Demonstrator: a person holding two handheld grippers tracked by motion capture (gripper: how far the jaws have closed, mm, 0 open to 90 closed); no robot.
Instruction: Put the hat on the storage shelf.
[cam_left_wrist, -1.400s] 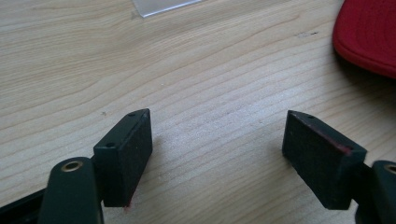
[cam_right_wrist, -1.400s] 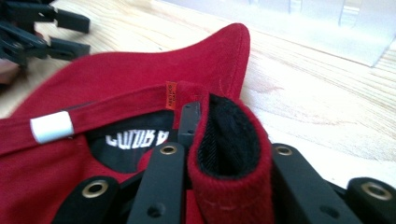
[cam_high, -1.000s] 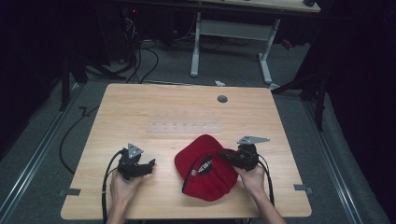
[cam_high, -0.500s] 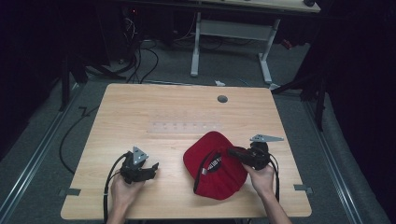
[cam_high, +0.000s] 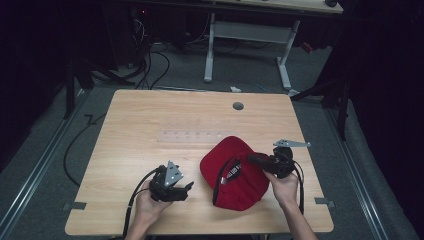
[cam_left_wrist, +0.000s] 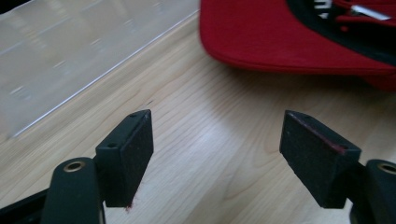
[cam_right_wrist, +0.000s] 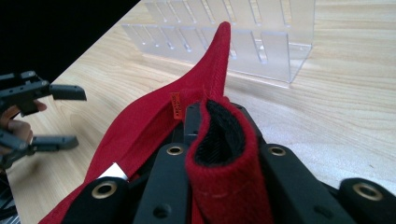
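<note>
On the wooden table (cam_high: 130, 125), one red cap (cam_high: 235, 172) pinched by right gripper (cam_high: 255, 161), left gripper (cam_high: 186, 189) fingers wide

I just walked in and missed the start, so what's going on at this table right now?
A person at a wooden table holds a two-jaw gripper in each hand. The right gripper is clamped on the edge of a red cap, pinching its fabric and lifting that side off the table. The left gripper sits open just beside the cap, jaws apart with nothing between them. A clear plastic rack lies flat on the table beyond the cap.
</note>
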